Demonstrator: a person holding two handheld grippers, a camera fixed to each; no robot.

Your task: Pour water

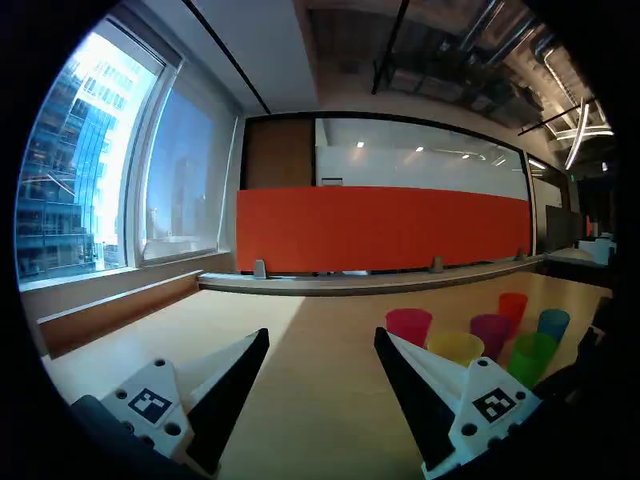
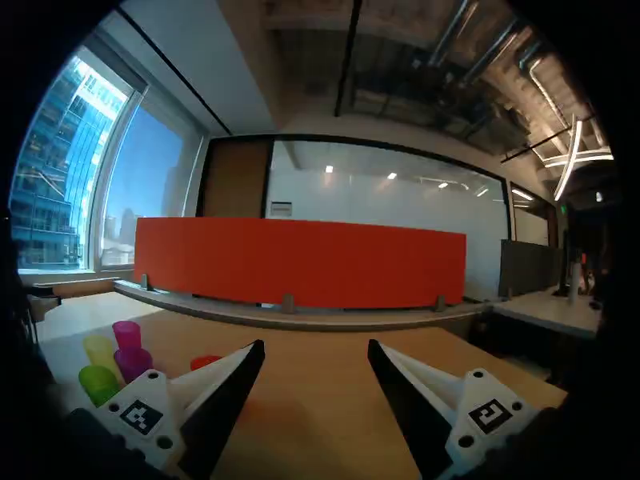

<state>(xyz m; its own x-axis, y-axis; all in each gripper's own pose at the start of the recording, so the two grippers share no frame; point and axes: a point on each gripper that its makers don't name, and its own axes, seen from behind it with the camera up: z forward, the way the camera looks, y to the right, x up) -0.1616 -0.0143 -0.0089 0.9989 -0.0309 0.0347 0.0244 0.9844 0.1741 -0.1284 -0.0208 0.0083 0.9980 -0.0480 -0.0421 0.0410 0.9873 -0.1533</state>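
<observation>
Left gripper view: left gripper [image 1: 320, 332] has its jaws wide apart, nothing between them, tips over the bare wooden table [image 1: 320, 400]. A black-and-white square marker [image 1: 150, 404] sits on each finger; it is a code pattern, not text.

Just beyond the right-hand jaw tip stands a pink cup [image 1: 409, 326], with a yellow cup [image 1: 455, 348] touching that jaw's outer edge in the picture. Further right are the green cup [image 1: 532, 358], purple cup [image 1: 490, 332] and blue cup [image 1: 553, 322], with the orange cup [image 1: 513, 308] farthest. Cup contents can't be seen.

Right gripper view: right gripper [image 2: 316, 344] has its jaws equally wide apart, holding nothing. A cup cluster [image 2: 133, 362] sits outside the left-hand jaw, and a red cup rim [image 2: 206, 362] is right at its tip.

Far ahead between the jaws is an orange partition [image 1: 384, 228]. The wall sign [image 2: 280, 210] is too small to read.
</observation>
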